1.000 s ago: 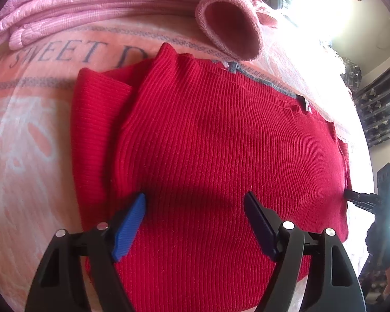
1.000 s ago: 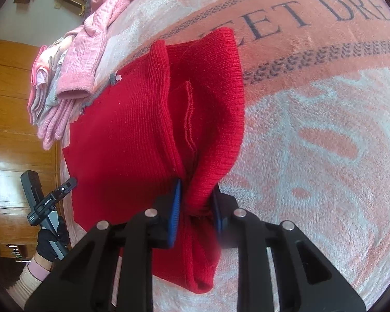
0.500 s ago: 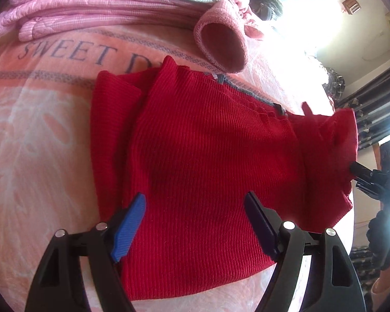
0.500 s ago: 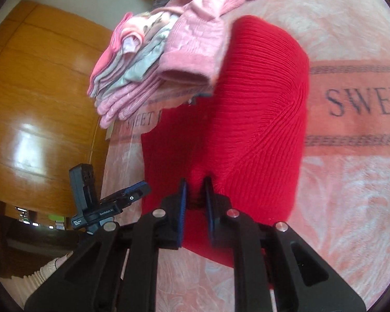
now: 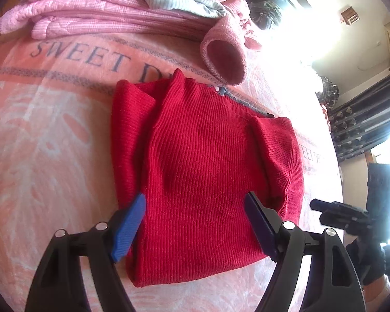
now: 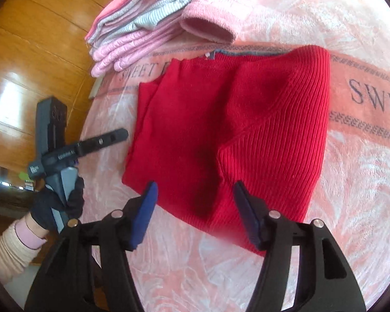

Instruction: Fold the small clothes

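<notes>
Pink blanket (image 5: 52,140): one red sweater (image 5: 202,171) (folded)

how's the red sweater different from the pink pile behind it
The red sweater lies alone, flat on the blanket, sides folded in; the pink pile stacks several garments. The sweater is plain red rib knit; the pile mixes pink with grey stripes. Both rest on the blanket.
</notes>
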Demonstrator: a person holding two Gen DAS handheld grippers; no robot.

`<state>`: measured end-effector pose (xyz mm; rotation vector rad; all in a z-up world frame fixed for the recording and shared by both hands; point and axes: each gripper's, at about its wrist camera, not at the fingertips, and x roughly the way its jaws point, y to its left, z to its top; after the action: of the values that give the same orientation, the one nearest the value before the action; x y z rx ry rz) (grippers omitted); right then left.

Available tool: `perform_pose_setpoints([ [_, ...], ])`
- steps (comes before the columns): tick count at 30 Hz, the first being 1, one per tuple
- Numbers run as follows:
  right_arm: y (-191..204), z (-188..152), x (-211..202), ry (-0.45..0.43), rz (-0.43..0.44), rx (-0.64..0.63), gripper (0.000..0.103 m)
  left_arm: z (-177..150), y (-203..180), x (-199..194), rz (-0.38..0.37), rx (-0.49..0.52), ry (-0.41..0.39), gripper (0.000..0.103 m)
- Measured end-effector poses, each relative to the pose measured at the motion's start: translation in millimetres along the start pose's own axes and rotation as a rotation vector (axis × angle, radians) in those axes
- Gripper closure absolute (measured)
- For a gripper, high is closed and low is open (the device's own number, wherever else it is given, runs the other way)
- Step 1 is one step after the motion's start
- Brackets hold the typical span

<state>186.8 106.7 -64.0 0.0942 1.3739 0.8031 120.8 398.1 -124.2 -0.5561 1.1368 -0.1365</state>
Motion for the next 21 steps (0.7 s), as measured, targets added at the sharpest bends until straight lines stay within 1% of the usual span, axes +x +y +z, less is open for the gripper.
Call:
perform_pose_setpoints([
  [3, 8, -16, 19, 0.044, -0.076, -0.042, 0.032, 0, -9, 3, -0.007, 0.010, 0.021, 0.025],
  [6, 9, -28, 36, 0.056, -0.127, -0.066, 0.031, -1, -18, 6, -0.021, 0.018, 0.034, 0.025],
  [9, 4, -35, 51, 0.066, -0.206, -0.096, 0.031, -1, -25, 9, -0.033, 0.017, 0.045, 0.025],
  [11, -1, -38, 58, 0.072, -0.250, -0.119, 0.038, -1, -30, 12, -0.046, 0.011, 0.051, 0.025],
  [12, -4, -39, 59, 0.068, -0.264, -0.130, 0.045, 0, -33, 14, -0.053, 0.008, 0.054, 0.025],
  [13, -8, -40, 58, 0.066, -0.279, -0.131, 0.059, 0, -35, 16, -0.060, 0.006, 0.056, 0.025],
  [14, -12, -38, 56, 0.064, -0.275, -0.125, 0.062, 0, -39, 18, -0.069, 0.004, 0.059, 0.025],
  [15, -17, -37, 53, 0.060, -0.252, -0.109, 0.071, 1, -43, 21, -0.079, 0.004, 0.064, 0.025],
  [16, -23, -36, 49, 0.054, -0.230, -0.087, 0.094, 1, -47, 24, -0.089, 0.002, 0.071, 0.025],
  [17, -29, -34, 44, 0.052, -0.196, -0.060, 0.096, 2, -51, 28, -0.100, 0.000, 0.078, 0.024],
  [19, -40, -33, 32, 0.040, -0.106, -0.001, 0.096, 4, -59, 38, -0.131, -0.015, 0.098, 0.024],
  [21, -45, -34, 16, 0.017, -0.021, 0.032, 0.096, 7, -66, 52, -0.189, -0.054, 0.124, 0.024],
])
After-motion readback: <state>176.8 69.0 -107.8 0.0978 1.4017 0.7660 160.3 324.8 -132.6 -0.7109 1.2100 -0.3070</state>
